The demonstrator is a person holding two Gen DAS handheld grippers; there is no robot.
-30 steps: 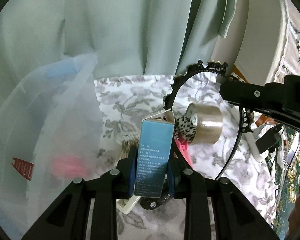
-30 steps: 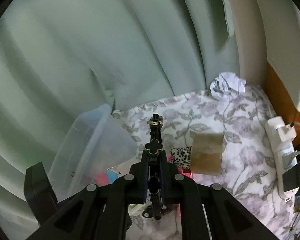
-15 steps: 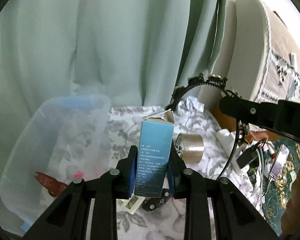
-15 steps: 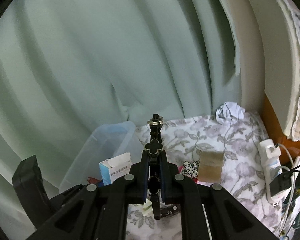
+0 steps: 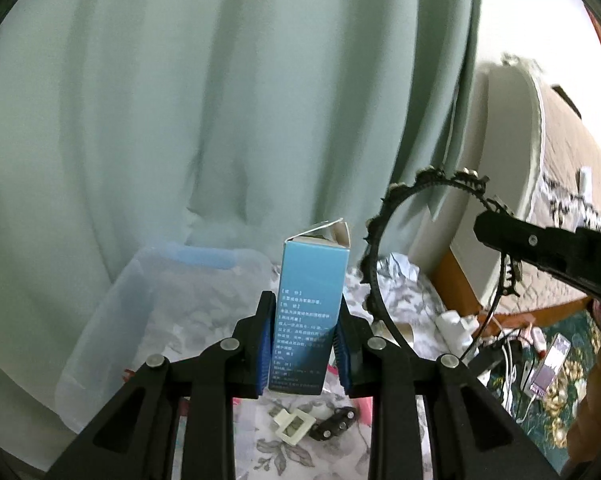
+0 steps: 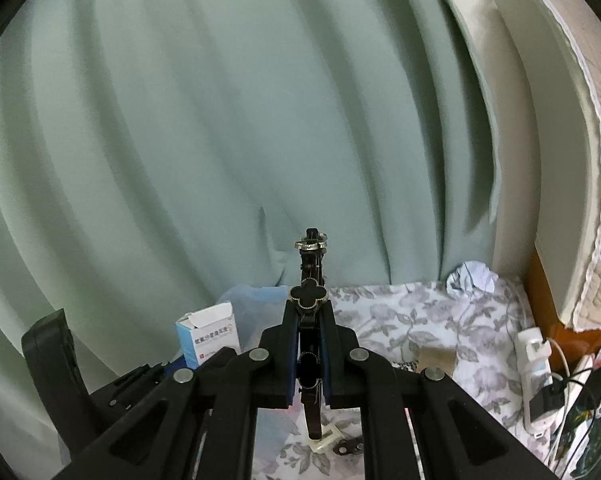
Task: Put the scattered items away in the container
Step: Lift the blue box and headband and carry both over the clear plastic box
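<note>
Both grippers have risen since the earlier frames; the floral cloth [image 6: 420,316] now sits lower in view. The blue box [image 5: 310,312] stands upright, clamped in the left gripper [image 5: 304,350], above and just right of the clear plastic container [image 5: 148,320]. The right gripper [image 6: 309,360] is closed on the black headband [image 5: 384,264], held high beside the box. Tape roll [image 6: 436,358] lies on the cloth.

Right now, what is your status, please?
Left hand-held gripper shut on blue box, right hand-held gripper shut on black headband. Clear plastic bin below, path unobstructed.
</note>
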